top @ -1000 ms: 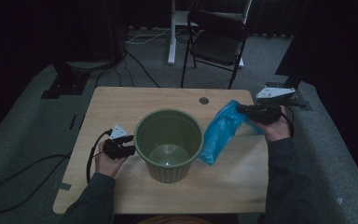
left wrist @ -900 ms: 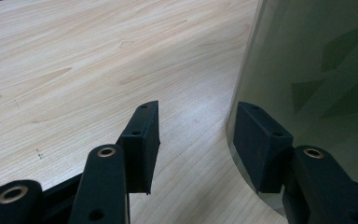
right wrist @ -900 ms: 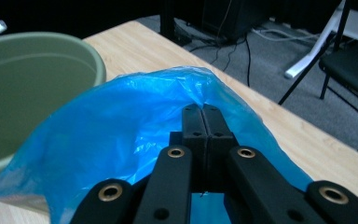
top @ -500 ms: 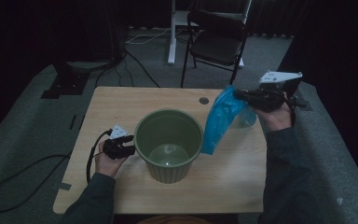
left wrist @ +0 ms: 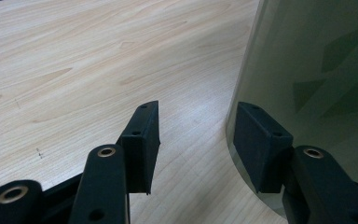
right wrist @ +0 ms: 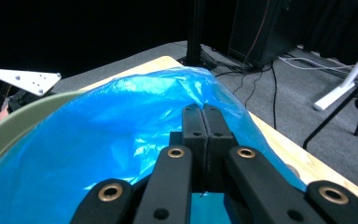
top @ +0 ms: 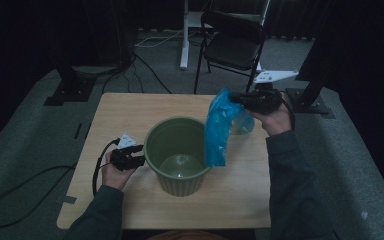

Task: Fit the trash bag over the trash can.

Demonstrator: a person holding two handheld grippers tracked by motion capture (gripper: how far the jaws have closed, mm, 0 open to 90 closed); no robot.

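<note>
A green plastic bucket stands upright in the middle of the wooden table. My right gripper is shut on the top of a blue plastic bag, which hangs down over the bucket's right rim. In the right gripper view the jaws are pressed together on the blue bag, with the bucket's rim behind it. My left gripper lies on the table at the bucket's left side. Its jaws stand open over bare wood, the right pad right at the bucket wall.
A black folding chair and a white desk leg stand beyond the table's far edge. Cables run over the grey carpet, and black stand bases sit at the left and right of the table.
My right gripper has risen and moved left toward the bucket with the bag, which now hangs straighter above the rim. The left gripper has stayed still.
</note>
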